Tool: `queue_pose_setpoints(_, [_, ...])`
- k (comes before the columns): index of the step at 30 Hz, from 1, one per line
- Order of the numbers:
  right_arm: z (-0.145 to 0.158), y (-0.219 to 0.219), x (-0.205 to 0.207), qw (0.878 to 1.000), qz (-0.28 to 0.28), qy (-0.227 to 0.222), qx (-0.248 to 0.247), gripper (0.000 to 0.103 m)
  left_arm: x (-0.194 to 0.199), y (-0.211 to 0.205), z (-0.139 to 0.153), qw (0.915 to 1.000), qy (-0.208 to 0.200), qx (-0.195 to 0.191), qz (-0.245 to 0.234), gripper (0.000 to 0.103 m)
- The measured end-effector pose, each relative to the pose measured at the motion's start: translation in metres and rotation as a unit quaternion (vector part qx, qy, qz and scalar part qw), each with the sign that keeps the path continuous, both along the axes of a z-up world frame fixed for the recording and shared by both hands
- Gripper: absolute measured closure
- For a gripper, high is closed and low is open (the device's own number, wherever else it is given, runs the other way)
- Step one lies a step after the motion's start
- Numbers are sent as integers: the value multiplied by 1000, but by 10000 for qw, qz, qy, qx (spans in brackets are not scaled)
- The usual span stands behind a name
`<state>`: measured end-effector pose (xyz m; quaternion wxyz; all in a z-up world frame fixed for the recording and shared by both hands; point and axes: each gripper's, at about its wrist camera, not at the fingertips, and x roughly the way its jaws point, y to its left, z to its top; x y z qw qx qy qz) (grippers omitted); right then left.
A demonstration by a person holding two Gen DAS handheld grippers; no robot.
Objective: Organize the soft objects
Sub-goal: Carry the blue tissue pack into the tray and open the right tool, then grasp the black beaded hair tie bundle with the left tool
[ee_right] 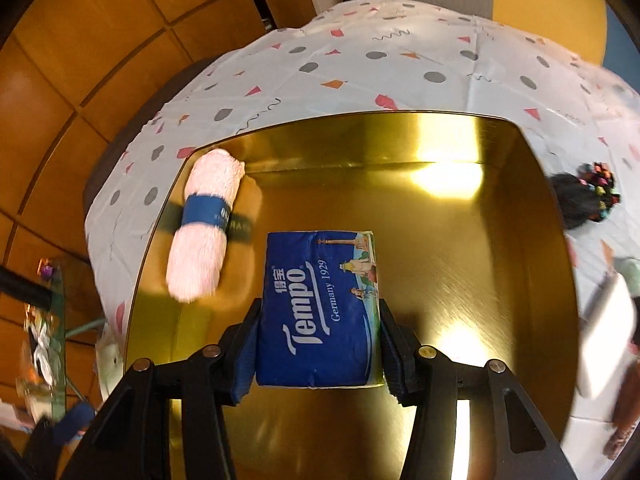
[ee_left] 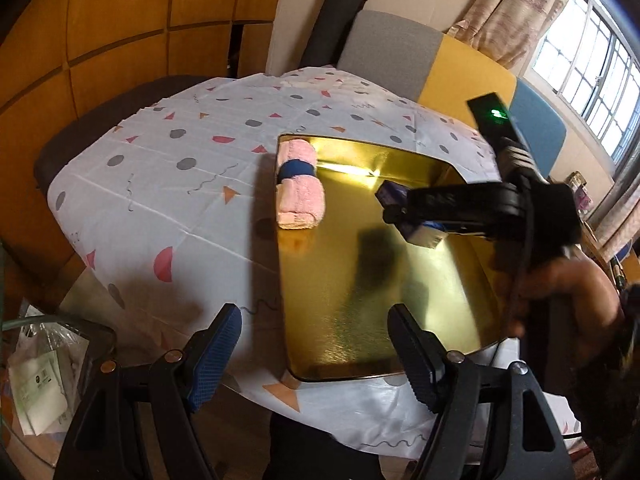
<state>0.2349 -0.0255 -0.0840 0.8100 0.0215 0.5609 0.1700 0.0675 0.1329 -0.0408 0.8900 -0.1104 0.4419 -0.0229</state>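
The right hand-held gripper [ee_right: 318, 344] holds a blue tissue pack [ee_right: 318, 308] between its two fingers, squeezing it from both sides. It hangs over the middle of the gold tray [ee_right: 500, 280], and the pack does not seem to touch the tray floor yet, though that is hard to tell.

The left hand-held gripper [ee_left: 316, 356] is wide apart and holds nothing. It waits near the front edge of the tray.

One soft thing is already put away. A rolled pink towel [ee_right: 204, 232] with a blue band around it lies inside the tray, along its left wall. The tissue pack is just beside it, a little to the right.

So I think the job is partly done. The pack needs to be set down next to the towel.

More is left too. A dark fluffy thing with colored bits [ee_right: 586, 198] sits on the surface with the spotted cloth [ee_right: 400, 68], outside the tray on the right. It probably needs to go in as well.
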Motion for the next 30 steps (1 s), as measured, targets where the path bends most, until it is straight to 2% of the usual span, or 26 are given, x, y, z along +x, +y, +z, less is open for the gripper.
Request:
queue_pose_setpoints(5, [-8, 7, 15, 9994, -146, 122, 281, 45, 5, 4, -1, 9999, 62, 19, 84, 27])
queue_pose_setpoints(8, [-3, 5, 11, 9995, -100, -21, 286, 36, 8, 5, -3, 9998, 124, 30, 118, 27])
queue_pose_setpoints(11, [7, -7, 2, 9991, -132, -201, 361, 35, 10, 4, -5, 9997, 197, 30, 166, 27])
queue_pose_setpoints(14, [21, -23, -12, 9981, -155, -450, 383, 30, 13, 0, -3, 9997, 200, 15, 118, 27])
queue_pose_setpoints(17, [38, -44, -31, 9964, -122, -790, 277, 24, 18, -12, 7, 9998, 103, 157, -118, 27])
queue_pose_setpoints(21, [51, -82, -59, 9937, -193, -1093, 133, 22, 28, -37, 27, 9977, -136, 378, -539, 27])
queue_pose_setpoints(30, [56, -198, -115, 9885, -845, -1213, -323, 22, 60, -119, 55, 9857, -377, 728, -1474, 27])
